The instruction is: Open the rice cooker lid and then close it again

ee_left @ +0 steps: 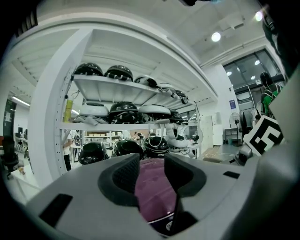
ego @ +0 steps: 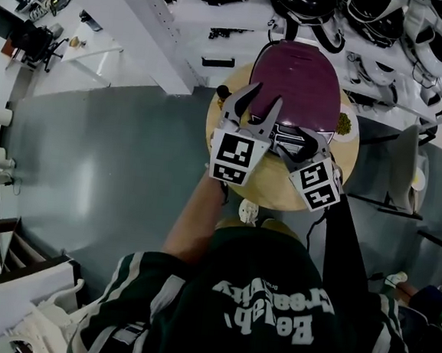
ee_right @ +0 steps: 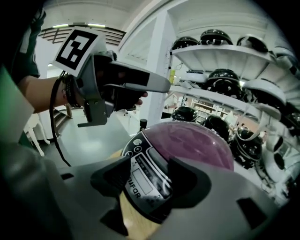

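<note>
Rice cooker (ego: 294, 82), with its purple lid (ee_right: 197, 140) down, is shown standing on the round wooden worktop (ego: 277, 191). The right tongs (ee_right: 149, 171) are held spread, and the cooker's control panel (ee_right: 143, 182) is framed between the jaws; the pads are not seen to press on it. The left tongs (ee_left: 152, 165) are likewise spread and empty, held over the front left of the lid, just beside the right tongs. Behind the worktop, white shelves (ee_left: 117, 89) stocked with helmets (ee_left: 123, 111) are seen. Grey floor (ego: 114, 162) is seen to the left.
</note>
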Tool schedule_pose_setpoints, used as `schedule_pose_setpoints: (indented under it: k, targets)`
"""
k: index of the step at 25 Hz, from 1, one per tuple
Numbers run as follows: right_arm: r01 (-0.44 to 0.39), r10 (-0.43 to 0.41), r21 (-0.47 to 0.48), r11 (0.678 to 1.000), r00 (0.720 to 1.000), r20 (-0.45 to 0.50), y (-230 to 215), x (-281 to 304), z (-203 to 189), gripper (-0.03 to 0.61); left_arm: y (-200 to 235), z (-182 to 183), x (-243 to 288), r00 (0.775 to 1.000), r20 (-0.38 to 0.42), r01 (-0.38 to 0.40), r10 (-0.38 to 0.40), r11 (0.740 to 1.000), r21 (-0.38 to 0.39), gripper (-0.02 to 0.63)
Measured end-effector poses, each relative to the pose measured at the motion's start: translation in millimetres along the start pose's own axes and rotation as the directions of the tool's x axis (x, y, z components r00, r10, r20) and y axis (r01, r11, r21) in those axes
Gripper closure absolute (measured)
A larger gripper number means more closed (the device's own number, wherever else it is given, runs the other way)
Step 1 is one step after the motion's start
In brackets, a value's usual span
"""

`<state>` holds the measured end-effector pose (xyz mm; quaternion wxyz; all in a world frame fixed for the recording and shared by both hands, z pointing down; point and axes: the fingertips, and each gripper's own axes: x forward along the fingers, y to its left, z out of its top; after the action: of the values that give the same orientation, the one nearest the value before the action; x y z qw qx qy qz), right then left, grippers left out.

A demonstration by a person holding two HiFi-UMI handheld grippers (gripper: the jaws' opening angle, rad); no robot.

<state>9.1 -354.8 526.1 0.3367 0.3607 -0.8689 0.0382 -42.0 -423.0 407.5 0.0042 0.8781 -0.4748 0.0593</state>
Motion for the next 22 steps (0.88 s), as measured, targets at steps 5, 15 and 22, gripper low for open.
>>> schedule_pose_setpoints:
  k: [5, 15, 22]
  targets:
    - [0.035, -0.035, 0.01, 0.999, 0.999, 0.012, 2.8, -0.7, 1.0, 0.304, 2.3, 1.0, -5.6, 1.0, 0.0, 0.009, -0.009, 1.0, 0.007, 0.448]
    - [0.075, -0.075, 0.004, 0.997, 0.997, 0.021, 2.7, 0.5, 1.3, 0.301, 7.5, 1.1, -7.6, 1.0, 0.002, 0.019, -0.019, 1.0, 0.012, 0.448]
    - [0.081, -0.081, 0.007, 0.997, 0.996, 0.023, 1.8, 0.0, -0.3, 0.301, 8.4, 3.2, -6.6, 1.0, 0.007, 0.023, -0.024, 1.0, 0.015, 0.448]
